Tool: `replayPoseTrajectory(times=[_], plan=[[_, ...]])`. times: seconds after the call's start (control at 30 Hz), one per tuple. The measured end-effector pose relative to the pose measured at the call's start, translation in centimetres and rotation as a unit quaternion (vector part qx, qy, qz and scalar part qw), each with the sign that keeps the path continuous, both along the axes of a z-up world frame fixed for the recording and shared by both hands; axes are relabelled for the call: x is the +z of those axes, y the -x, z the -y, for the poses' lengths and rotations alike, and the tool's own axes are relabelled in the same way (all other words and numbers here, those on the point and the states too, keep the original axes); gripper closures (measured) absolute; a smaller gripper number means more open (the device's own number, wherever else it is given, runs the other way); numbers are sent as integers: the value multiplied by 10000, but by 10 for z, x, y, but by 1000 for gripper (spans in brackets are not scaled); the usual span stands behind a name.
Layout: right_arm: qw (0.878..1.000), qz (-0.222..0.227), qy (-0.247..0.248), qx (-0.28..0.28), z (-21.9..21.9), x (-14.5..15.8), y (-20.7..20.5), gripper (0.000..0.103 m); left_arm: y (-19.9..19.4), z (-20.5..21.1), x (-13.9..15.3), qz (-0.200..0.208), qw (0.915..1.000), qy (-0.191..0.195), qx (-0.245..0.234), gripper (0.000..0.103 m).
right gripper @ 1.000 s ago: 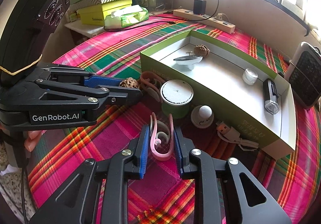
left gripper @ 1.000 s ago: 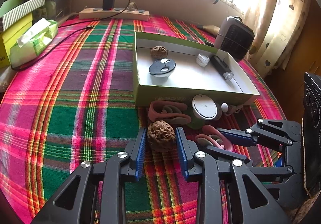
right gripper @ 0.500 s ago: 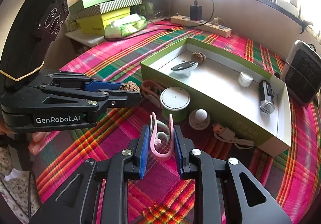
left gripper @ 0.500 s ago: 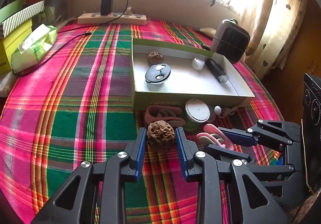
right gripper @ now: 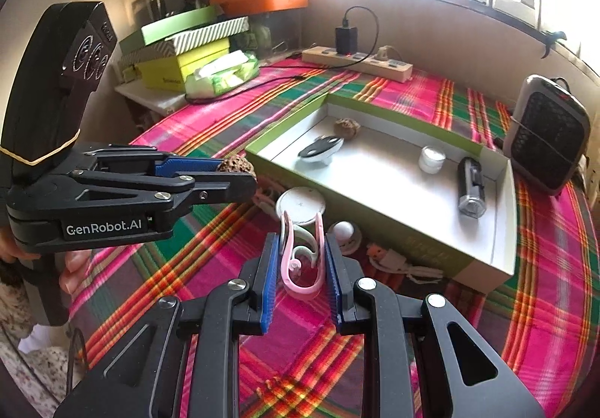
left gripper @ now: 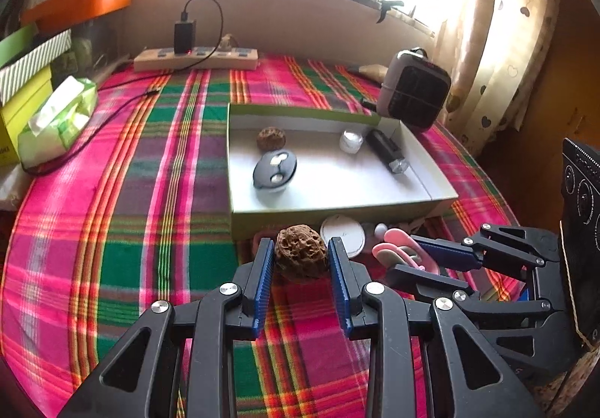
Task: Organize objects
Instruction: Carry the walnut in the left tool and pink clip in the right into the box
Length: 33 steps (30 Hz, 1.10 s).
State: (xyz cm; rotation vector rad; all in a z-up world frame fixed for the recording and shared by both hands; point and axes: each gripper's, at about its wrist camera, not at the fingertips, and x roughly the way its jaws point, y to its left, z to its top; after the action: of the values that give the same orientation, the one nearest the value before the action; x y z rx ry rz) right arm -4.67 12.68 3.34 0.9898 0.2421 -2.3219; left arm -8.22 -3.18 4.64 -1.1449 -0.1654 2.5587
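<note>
My left gripper (left gripper: 300, 256) is shut on a brown walnut (left gripper: 300, 257) and holds it above the plaid cloth, just before the green box's (left gripper: 337, 213) near wall. My right gripper (right gripper: 302, 256) is shut on a pink clip (right gripper: 302, 260), also lifted off the table. The left gripper (right gripper: 236, 174) shows in the right wrist view with the walnut (right gripper: 232, 165) at its tip. The white-floored box (right gripper: 498, 260) holds a second walnut (left gripper: 270, 138), a dark oval remote (left gripper: 274, 170), a small white jar (left gripper: 351, 141) and a black flashlight (left gripper: 386, 152).
On the cloth by the box lie a white round lid (right gripper: 300, 206), a white knob (right gripper: 343, 232), a white cable (right gripper: 397, 262) and another clip (right gripper: 264, 198). A small heater (right gripper: 549, 140), power strip (right gripper: 356, 62), tissue pack (right gripper: 223, 75) and stacked boxes (right gripper: 183, 54) ring the table.
Both grippers have risen with their loads: the walnut and the pink clip are higher off the cloth, and the box looks farther below.
</note>
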Motion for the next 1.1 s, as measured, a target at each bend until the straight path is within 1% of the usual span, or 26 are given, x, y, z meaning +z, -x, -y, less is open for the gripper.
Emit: replayPoseTrajectory(times=[0.43, 1.1], plan=[[9979, 36, 7, -641, -20, 6, 28, 79, 25, -14, 10, -159, 9998, 45, -138, 76], [9941, 122, -124, -1068, -28, 1, 80, 79, 81, -34, 5, -92, 9996, 158, -227, 76]])
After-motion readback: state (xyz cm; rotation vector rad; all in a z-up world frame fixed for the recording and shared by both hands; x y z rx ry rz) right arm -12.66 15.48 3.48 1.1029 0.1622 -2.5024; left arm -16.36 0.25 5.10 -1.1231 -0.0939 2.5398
